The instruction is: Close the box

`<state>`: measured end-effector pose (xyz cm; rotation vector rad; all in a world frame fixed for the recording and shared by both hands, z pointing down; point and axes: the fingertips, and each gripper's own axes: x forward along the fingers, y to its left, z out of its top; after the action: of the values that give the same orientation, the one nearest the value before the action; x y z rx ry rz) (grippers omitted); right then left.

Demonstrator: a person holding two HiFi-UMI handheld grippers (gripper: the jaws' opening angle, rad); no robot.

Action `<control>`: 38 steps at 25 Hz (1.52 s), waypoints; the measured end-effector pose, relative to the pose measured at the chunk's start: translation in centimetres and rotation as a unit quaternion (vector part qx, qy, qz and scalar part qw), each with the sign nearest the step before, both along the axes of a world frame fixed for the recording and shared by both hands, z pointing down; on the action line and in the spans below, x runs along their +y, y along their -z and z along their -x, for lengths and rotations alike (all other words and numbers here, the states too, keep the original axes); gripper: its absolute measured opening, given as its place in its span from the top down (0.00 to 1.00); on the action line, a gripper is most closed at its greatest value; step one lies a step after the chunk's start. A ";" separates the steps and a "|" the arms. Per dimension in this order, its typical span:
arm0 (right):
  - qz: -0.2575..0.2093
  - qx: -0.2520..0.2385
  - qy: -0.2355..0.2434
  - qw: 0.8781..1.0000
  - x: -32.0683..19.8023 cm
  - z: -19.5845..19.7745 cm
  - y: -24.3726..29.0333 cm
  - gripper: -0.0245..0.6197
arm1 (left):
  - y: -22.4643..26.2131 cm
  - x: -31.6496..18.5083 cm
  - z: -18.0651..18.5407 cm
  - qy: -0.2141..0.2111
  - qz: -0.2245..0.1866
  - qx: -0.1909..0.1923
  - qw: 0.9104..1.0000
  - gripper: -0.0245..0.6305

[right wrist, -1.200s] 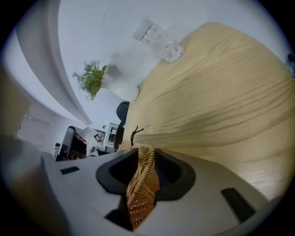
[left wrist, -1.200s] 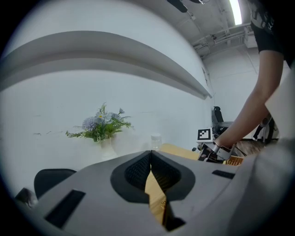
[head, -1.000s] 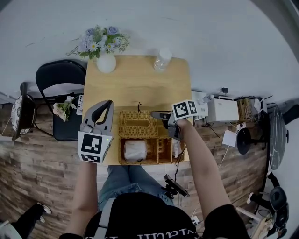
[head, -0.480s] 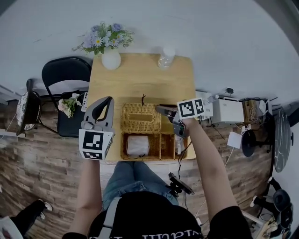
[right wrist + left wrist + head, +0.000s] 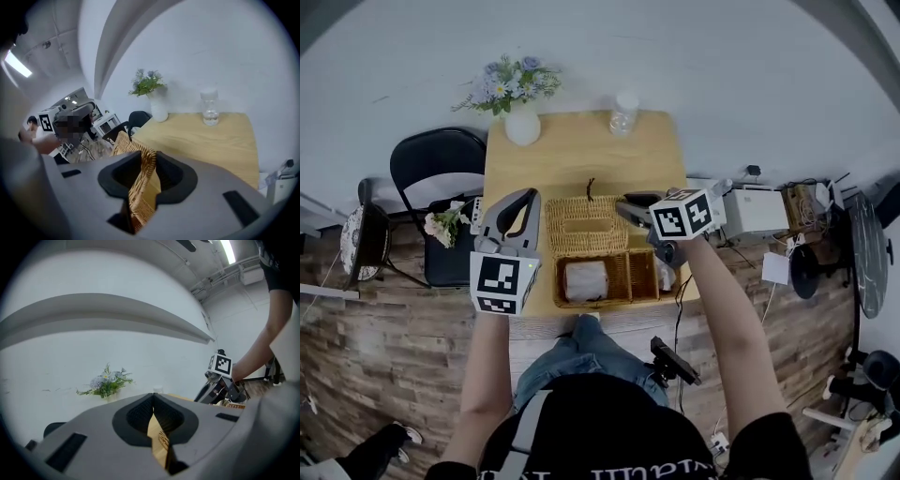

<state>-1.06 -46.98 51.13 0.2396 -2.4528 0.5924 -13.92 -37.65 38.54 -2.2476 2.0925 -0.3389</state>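
White wall [image 5: 722,66] fills the upper part of the head view, wood-plank floor [image 5: 384,366] the lower left, and between them stands a pale wooden counter [image 5: 581,155]; at its upper edge a white vase [image 5: 523,129] of flowers [image 5: 508,77] sits at the left corner and a clear bottle [image 5: 624,112] right of centre; a black chair [image 5: 441,155] stands just left of the counter; the wicker box [image 5: 643,277] lies at the lower edge of the counter, near the person, its top uncovered, with a white roll [image 5: 583,279] in its left compartment; the wicker lid [image 5: 581,225] shows directly above the box in the frame, a dark loop at its upper edge; the right gripper [image 5: 626,203] reaches in from the right to the lid's upper right corner, and the right gripper view shows its 2 fingers clamped on the lid's woven rim, which rises between them as a tilted strip, with the counter, the vase and the bottle beyond; the left gripper [image 5: 523,197] hangs over the counter's left edge, just beside the lid and the box and touching neither; in the left gripper view its fingers meet at the tips with nothing gripped, a sliver of counter and wicker showing through the gap below them, and the right gripper with its marker cube appears at the middle right of that frame.
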 end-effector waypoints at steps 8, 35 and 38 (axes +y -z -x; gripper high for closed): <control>-0.090 0.034 0.003 0.995 2.2 -0.9 2.4 0.79 | 2.7 2.0 -0.7 -0.017 -0.028 -0.008 0.999 0.94; -0.148 0.120 0.019 0.982 12.9 -6.1 4.0 0.79 | 1.8 11.4 -4.6 -0.081 -0.026 0.002 0.996 0.94; -0.137 0.131 0.012 0.982 14.1 -6.9 3.2 0.77 | 1.1 12.5 -4.9 -0.093 -0.021 0.003 0.995 0.94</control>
<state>5.80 -32.90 47.90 0.3723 -2.2709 0.1935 -8.99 -25.14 37.43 -2.3970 1.8557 -0.2757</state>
